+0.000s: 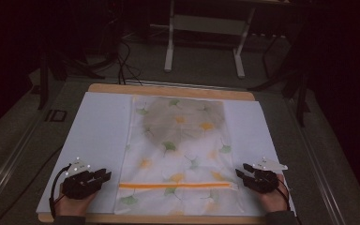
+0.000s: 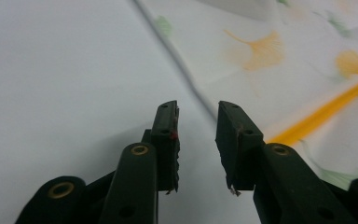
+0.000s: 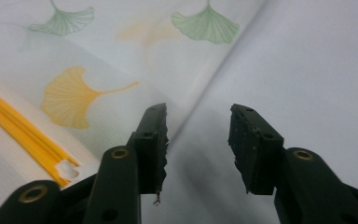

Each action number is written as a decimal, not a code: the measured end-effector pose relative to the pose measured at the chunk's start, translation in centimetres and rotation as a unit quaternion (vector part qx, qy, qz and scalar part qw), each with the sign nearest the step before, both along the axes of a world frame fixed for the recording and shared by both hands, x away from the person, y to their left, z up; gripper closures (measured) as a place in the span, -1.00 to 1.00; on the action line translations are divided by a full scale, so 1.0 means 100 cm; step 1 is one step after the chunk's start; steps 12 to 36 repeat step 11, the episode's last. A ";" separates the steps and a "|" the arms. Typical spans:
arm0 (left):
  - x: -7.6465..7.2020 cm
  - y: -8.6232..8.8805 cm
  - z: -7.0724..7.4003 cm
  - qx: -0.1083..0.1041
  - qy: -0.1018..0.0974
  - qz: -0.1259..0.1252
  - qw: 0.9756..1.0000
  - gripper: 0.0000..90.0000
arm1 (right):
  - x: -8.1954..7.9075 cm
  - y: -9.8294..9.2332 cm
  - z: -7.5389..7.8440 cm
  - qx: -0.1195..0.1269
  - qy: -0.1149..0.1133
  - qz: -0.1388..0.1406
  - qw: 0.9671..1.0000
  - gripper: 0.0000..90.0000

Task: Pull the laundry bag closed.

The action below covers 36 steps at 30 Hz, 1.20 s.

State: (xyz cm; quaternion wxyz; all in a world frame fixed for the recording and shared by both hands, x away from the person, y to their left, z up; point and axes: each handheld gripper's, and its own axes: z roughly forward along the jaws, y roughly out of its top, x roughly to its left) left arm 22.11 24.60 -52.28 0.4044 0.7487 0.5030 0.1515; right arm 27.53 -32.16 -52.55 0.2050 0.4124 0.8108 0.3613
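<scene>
A white mesh bag printed with green and yellow ginkgo leaves lies flat on the white mat. An orange zipper crosses its near end, and something grey shows through its far half. My left gripper rests just left of the bag's near left edge, open and empty. In the left gripper view the bag's edge runs ahead of the gripper. My right gripper sits at the bag's near right edge, open with nothing between its fingers. In the right gripper view, the white zipper pull lies beside the left jaw.
The mat covers a wooden table whose edge shows at the far and near sides. Beyond it on the dark floor stand a white table frame and cables. Bare mat lies on both sides of the bag.
</scene>
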 end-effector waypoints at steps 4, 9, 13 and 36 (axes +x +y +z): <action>0.002 0.004 -0.002 0.010 -0.004 0.022 1.000 0.46 | 0.001 0.000 -0.006 -0.009 0.010 -0.007 1.000 0.24; 0.008 0.009 -0.004 0.020 -0.011 0.060 0.998 0.26 | 0.006 0.003 -0.009 -0.011 0.019 -0.017 1.000 0.23; 0.011 0.010 -0.004 0.024 -0.014 0.071 0.997 0.15 | 0.010 0.005 -0.009 -0.007 0.018 -0.020 1.000 0.20; 0.011 0.010 -0.004 0.024 -0.014 0.071 0.997 0.15 | 0.010 0.005 -0.009 -0.007 0.018 -0.020 1.000 0.20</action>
